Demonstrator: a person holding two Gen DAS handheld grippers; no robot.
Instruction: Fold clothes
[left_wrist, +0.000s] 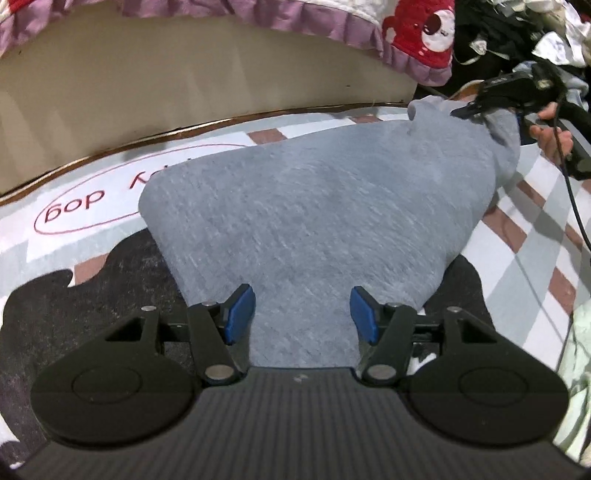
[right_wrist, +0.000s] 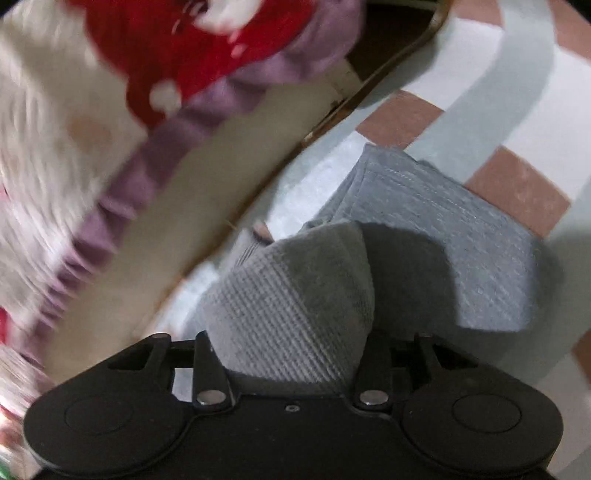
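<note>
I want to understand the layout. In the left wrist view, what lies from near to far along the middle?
Open left gripper → grey knitted garment → checked mat → beige bed base → purple-frilled bedding.

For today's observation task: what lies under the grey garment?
The grey garment lies on a checked mat of white, pale green and brown squares. A red oval with lettering shows beside it. The mat directly beneath the cloth is covered, so its pattern there cannot be seen.
</note>
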